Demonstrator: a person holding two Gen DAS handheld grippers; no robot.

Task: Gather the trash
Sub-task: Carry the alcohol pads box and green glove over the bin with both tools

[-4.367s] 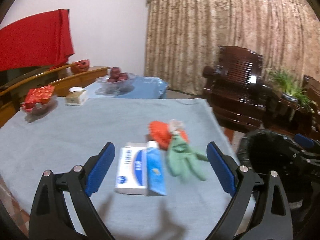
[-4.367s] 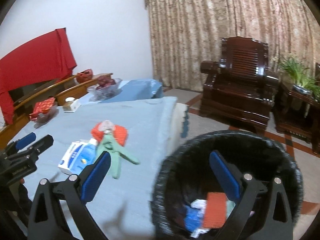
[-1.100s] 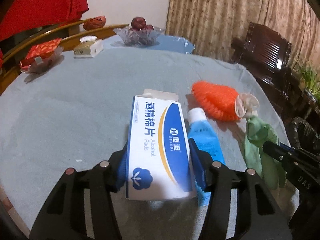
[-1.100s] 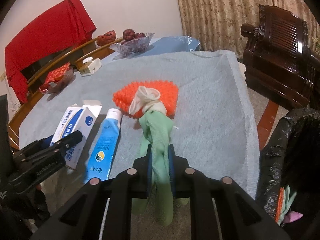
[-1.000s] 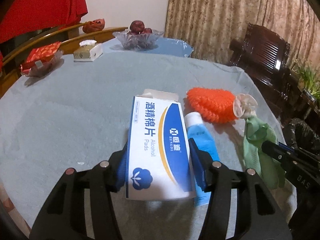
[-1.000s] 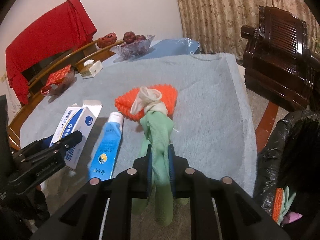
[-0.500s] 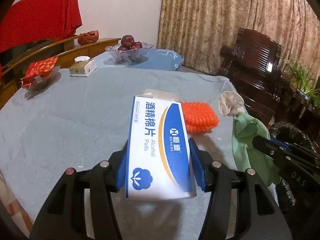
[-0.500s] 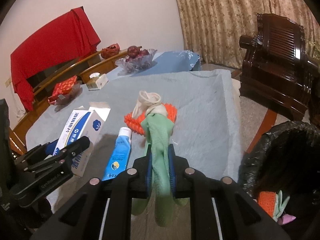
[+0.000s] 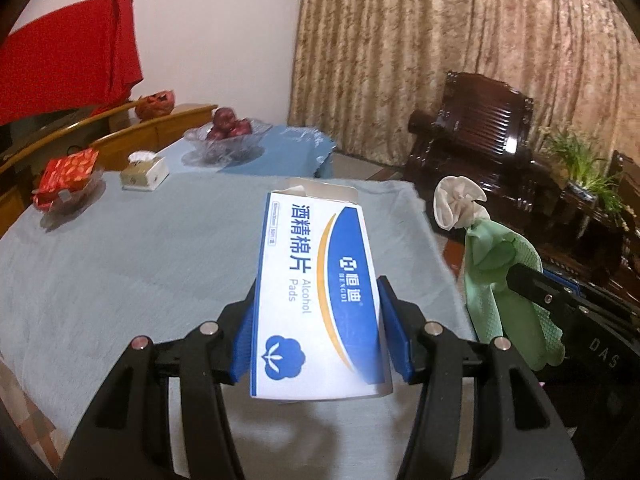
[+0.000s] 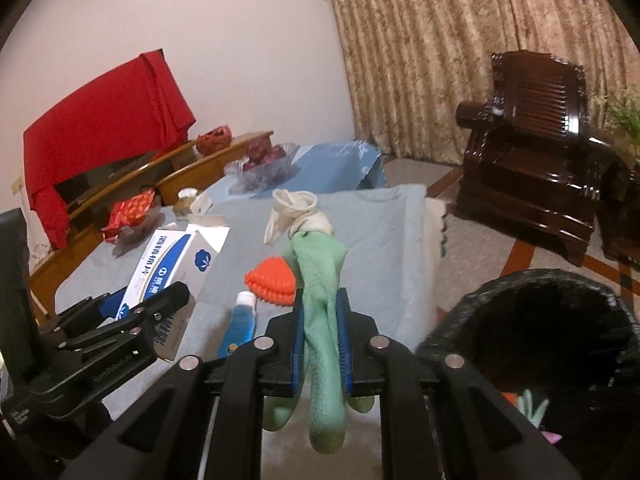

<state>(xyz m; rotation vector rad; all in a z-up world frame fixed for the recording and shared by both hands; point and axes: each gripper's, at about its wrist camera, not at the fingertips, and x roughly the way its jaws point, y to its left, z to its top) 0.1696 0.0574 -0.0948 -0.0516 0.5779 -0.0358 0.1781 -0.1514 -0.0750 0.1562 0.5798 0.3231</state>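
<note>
Left wrist view: the left gripper (image 9: 318,326) has its blue pads clamped on the sides of a white and blue alcohol pads box (image 9: 316,300), held above the table (image 9: 120,256) (grey-blue cloth). Right of the box hangs a green glove (image 9: 504,280), knotted to a white one.

Right wrist view: the right gripper (image 10: 322,344) is pinched tight on the green glove (image 10: 320,280), above the table (image 10: 384,248). On the table lie an orange scrubber (image 10: 270,280) and a blue tube (image 10: 238,328). The black-lined bin (image 10: 532,320) stands right of the table.
</note>
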